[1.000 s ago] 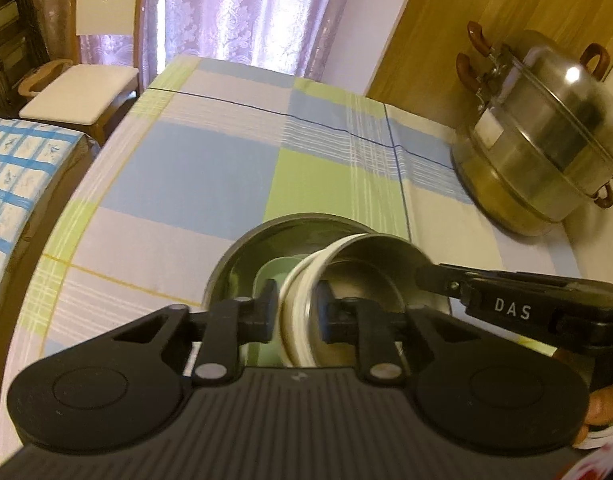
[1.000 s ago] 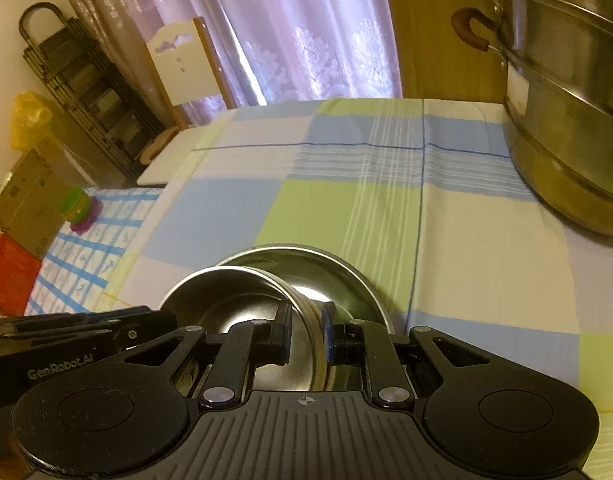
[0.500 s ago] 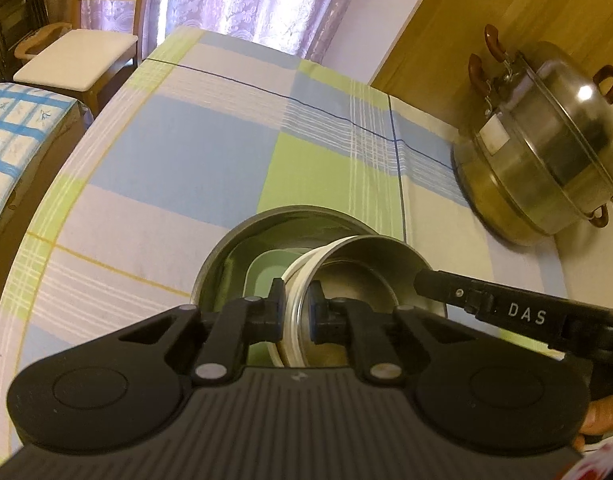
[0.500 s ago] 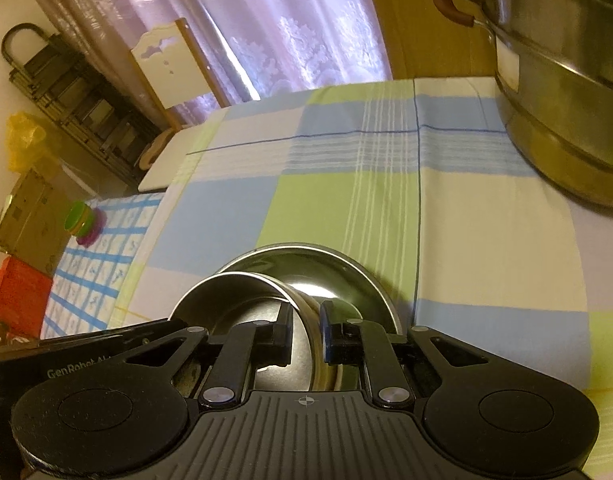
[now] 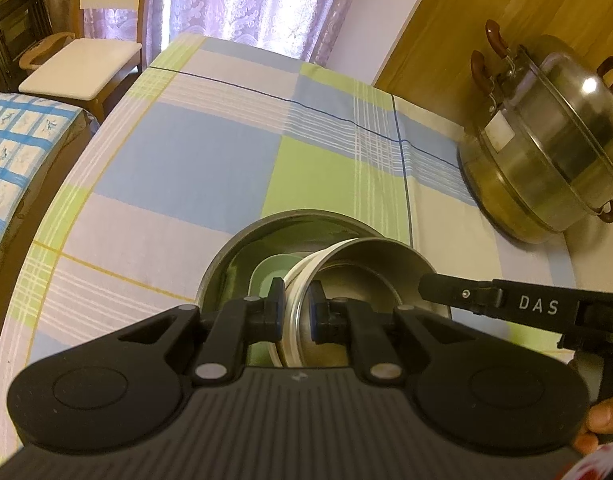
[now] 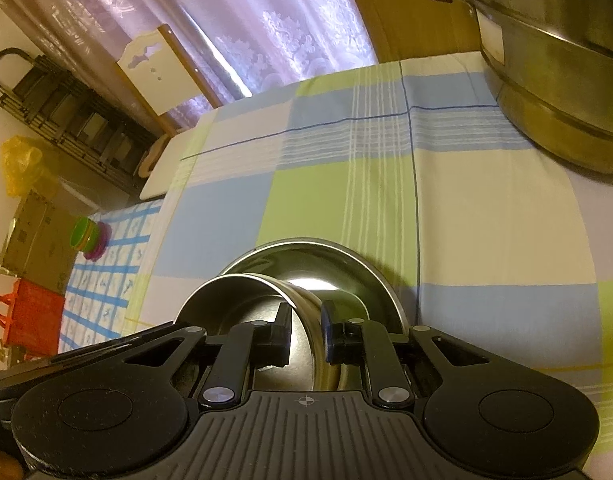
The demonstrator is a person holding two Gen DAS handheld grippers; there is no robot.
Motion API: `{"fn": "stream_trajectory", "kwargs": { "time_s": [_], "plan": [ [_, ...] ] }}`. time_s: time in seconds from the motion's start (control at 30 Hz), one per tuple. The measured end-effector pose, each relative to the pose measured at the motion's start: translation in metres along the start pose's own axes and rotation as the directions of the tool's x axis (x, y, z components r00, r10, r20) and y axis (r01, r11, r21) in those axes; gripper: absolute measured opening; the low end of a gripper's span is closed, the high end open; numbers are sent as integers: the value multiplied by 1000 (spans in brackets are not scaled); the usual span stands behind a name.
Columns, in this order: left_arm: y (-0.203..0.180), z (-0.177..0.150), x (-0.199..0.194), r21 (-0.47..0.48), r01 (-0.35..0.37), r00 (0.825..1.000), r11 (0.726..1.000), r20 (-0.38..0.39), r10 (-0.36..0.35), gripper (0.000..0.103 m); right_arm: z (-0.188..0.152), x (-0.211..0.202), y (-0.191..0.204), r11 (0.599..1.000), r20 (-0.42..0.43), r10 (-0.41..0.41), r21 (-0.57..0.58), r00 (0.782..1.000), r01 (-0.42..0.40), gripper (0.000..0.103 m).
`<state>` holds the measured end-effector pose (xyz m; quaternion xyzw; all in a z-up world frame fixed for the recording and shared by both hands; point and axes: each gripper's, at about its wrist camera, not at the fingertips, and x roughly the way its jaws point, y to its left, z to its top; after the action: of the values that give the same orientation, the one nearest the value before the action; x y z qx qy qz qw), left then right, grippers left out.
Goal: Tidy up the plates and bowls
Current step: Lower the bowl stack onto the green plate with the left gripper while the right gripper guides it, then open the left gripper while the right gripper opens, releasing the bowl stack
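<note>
A: Where's the small steel bowl (image 5: 362,276)?
B: Lower centre of both views, tilted, partly inside the big steel bowl (image 5: 242,256) on the checked surface (image 5: 178,160). Left claw (image 5: 296,312) pinches its left rim; right claw (image 6: 306,334) pinches the right rim. Both pressed together on thin metal.

A: What does the next move turn on?
B: The small bowl leans left-rim-low over the big one; a green dish (image 5: 270,276) sits underneath in the left view. Probably needs levelling, then lowering to nest.

A: Nearer hand?
B: Equal, opposite rims.

A: Obstacles?
B: The dish below, maybe. Steamer pot (image 5: 546,152) is upper right, well apart. Chair (image 5: 82,76) upper left, off the surface.
</note>
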<state>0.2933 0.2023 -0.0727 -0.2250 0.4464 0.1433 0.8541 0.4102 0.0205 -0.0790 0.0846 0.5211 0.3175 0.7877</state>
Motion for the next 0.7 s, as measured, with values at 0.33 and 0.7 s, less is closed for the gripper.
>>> {"fn": "stream_trajectory", "kwargs": {
  "time_s": [0.33, 0.7],
  "plan": [
    [-2, -4, -1, 15, -20, 1000, 1000, 3, 20, 11, -5, -3, 7, 999, 17, -26, -24, 1000, 26, 15],
    [-9, -8, -19, 71, -34, 998, 997, 48, 31, 13, -23, -23, 15, 995, 76, -54, -80, 996, 60, 16]
  ]
}}
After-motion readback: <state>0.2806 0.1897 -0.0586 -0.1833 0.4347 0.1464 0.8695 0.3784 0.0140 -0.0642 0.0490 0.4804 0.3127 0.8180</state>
